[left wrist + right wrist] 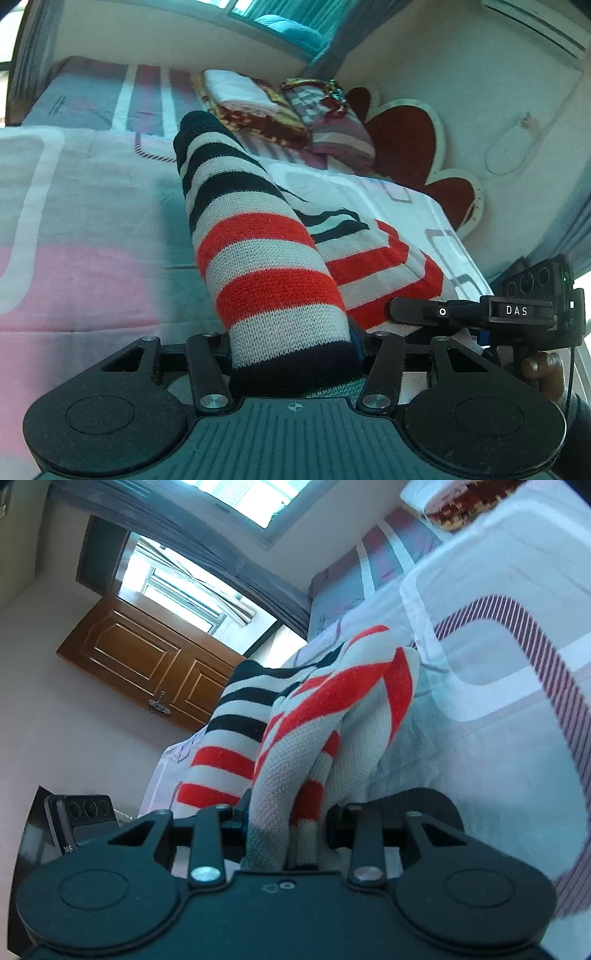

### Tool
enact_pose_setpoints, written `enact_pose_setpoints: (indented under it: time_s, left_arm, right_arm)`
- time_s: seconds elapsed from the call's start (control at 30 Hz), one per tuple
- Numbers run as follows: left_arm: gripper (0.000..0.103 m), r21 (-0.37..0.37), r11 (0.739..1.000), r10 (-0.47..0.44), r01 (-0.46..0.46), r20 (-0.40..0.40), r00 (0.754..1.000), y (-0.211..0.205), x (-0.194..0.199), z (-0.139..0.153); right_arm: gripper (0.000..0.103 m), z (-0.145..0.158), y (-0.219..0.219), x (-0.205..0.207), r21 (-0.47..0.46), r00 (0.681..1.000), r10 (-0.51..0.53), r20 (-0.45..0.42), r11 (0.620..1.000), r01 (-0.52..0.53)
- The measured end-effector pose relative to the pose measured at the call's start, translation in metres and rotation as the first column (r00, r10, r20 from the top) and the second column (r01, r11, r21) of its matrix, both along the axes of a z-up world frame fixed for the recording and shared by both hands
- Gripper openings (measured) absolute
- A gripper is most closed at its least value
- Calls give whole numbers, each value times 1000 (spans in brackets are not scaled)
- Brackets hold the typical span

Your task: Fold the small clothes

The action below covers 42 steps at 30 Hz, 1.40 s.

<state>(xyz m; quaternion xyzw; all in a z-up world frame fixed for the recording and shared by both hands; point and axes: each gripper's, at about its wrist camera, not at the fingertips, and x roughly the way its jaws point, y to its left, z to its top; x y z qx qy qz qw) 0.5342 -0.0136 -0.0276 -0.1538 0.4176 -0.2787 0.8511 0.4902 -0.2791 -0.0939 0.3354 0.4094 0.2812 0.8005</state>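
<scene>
A knit sweater striped in red, white and black lies on the bed. In the left wrist view its sleeve (255, 236) runs from my left gripper (295, 350) up and away, and the body (373, 254) lies to the right. My left gripper is shut on the sleeve's dark cuff end. In the right wrist view my right gripper (291, 834) is shut on bunched folds of the sweater (295, 738), lifted off the bed. The right gripper also shows in the left wrist view (436, 314), close beside the sweater's body. The fingertips of both are hidden by cloth.
The bed sheet (81, 206) is pale with pink and grey blocks. Folded clothes and a blanket (266, 110) are stacked at the head of the bed by a red heart-shaped cushion (406, 140). A wooden door (147, 661) stands beyond the bed's edge.
</scene>
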Motion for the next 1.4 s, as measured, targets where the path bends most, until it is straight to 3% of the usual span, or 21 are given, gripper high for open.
enact_pose_setpoints:
  time_s: [0.17, 0.37, 0.8, 1.03, 1.4]
  left_arm:
    - [53, -6, 1000, -17, 17, 29, 999, 8, -13, 16]
    - [53, -26, 999, -19, 21, 46, 999, 47, -27, 27]
    - [53, -13, 997, 82, -81, 44, 996, 217, -69, 28]
    - [53, -10, 990, 141, -141, 20, 990, 292, -79, 8]
    - [53, -24, 982, 187, -188, -63, 980, 352, -87, -50]
  right_arm:
    - [34, 18, 9, -11, -28, 1000, -5, 23, 1000, 6]
    - [34, 31, 37, -21, -64, 999, 1, 50, 998, 2]
    - [34, 36, 190, -19, -82, 993, 105, 48, 992, -101]
    - [34, 26, 265, -5, -76, 986, 167, 24, 983, -165]
    - [34, -6, 331, 4, -82, 970, 237, -48, 967, -240]
